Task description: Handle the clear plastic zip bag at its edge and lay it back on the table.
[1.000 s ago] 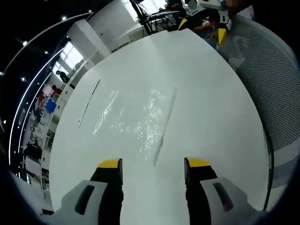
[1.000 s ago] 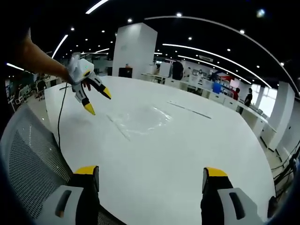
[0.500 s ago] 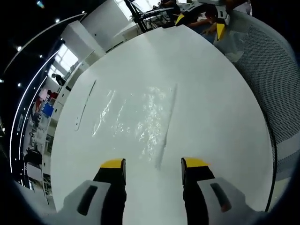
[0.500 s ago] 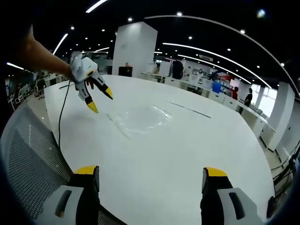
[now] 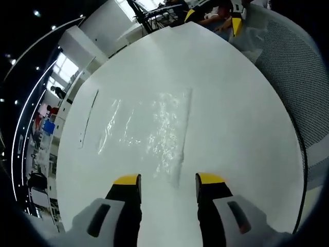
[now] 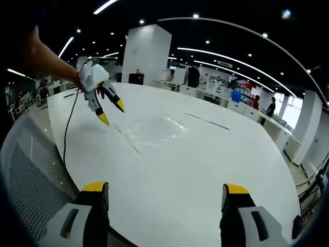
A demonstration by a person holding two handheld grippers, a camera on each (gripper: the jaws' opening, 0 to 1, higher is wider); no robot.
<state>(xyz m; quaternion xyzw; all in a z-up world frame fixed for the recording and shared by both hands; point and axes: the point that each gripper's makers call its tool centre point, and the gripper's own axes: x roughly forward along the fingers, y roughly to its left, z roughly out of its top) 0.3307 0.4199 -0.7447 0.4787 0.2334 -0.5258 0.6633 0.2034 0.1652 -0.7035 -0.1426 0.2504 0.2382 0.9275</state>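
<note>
The clear plastic zip bag (image 5: 149,128) lies flat on the white table (image 5: 231,118), its zip edge running toward my jaws. My left gripper (image 5: 168,180) hangs open just above the near corner of that edge, nothing between its yellow tips. In the right gripper view the bag (image 6: 151,133) lies mid-table, and the left gripper (image 6: 111,112) hovers open over its left end, held by a person's arm. My right gripper (image 6: 164,195) stands open and empty at the table's near edge, well away from the bag.
A grey mesh chair back (image 6: 31,180) stands at the table's near left edge, also seen as mesh chair (image 5: 293,67). A black cable (image 6: 67,128) hangs from the left gripper. A thin seam (image 6: 208,121) crosses the far tabletop. Desks and people fill the room behind.
My left gripper has moved down and forward toward the bag's zip edge. The right gripper has stayed still. The bag has not moved.
</note>
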